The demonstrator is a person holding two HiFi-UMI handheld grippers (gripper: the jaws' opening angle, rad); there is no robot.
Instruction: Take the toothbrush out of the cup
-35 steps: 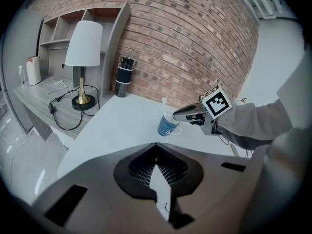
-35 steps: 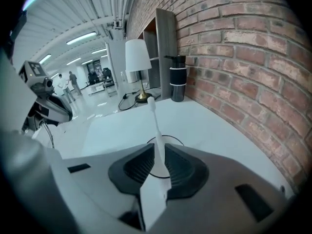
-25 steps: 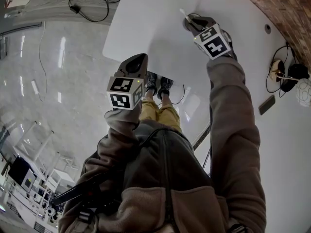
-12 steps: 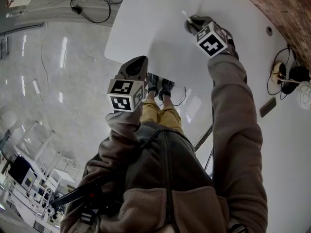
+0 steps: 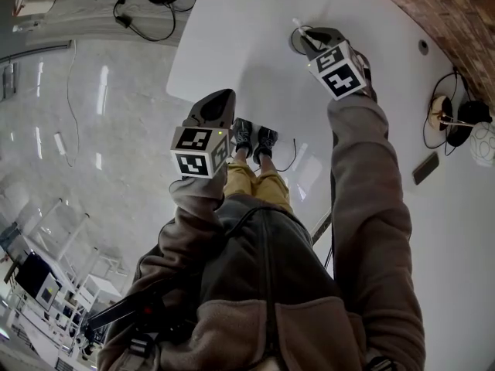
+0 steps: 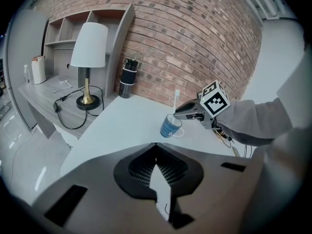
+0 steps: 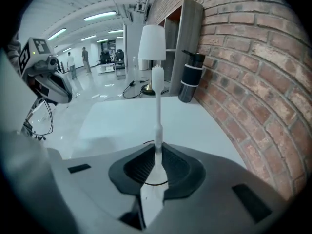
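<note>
One white table (image 5: 232, 45) fills the scene. The left gripper (image 6: 156, 147) hangs over its near edge, pressed together on nothing. The right gripper (image 7: 157, 150), far right, pinches the toothbrush (image 7: 158, 96), which stands in the blue cup (image 6: 169, 127).

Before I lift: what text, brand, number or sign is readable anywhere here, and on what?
No readable text in any view.
Blue ceramic cup: a white swirl mark, no legible letters.
Black-and-white marker cubes: square patterns only, no characters.
Black flask with a white band: too small to read any print.
White toothbrush: plain, no print visible.
</note>
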